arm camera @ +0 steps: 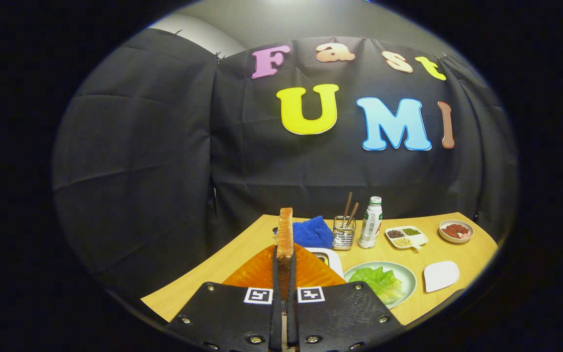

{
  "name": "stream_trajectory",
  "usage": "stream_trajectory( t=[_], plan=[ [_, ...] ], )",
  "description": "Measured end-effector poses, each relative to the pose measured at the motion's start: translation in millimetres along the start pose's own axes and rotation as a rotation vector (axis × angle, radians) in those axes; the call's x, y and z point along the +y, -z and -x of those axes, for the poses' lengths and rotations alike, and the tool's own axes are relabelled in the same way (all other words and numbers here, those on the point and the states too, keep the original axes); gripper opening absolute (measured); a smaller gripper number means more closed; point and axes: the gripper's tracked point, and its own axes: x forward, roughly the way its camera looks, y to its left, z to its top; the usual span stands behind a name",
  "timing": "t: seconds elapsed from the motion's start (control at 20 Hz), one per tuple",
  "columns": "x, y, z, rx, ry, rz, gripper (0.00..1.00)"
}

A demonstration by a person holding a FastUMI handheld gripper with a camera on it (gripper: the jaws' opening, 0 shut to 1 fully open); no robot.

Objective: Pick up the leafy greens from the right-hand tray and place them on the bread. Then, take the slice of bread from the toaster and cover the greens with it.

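My gripper (284, 266) is shut on a slice of toasted bread (285, 233), which stands on edge between the fingers and rises above them. Under and beyond the fingers lies an orange ribbed plate (257, 271). Right of the fingers, a pale green plate (406, 276) holds the leafy greens (378, 282). A white object with a dark slot (329, 259), possibly the toaster, peeks out just behind the orange plate; most of it is hidden by the plate and the fingers.
On the wooden table (203, 274): a blue cloth (313, 232), a clear holder with chopsticks (344, 232), a white bottle (371, 222), a divided dish of beans (405, 237), a bowl of red food (456, 231) and a small white tray (441, 275).
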Motion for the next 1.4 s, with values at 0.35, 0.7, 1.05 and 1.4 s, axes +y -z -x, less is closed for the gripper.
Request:
stream_trajectory(
  t=[0.35, 0.7, 1.05, 1.4],
  plan=[
    [-39.1, -38.7, 8.5, -0.078, 0.056, 0.014, 0.04],
    [-77.2, -28.7, 14.9, -0.060, 0.084, 0.025, 0.04],
    [-122.9, -2.6, 11.7, 0.004, 0.123, -0.027, 0.04],
    [-173.8, 28.5, 11.1, 0.066, 0.165, -0.066, 0.04]
  ],
)
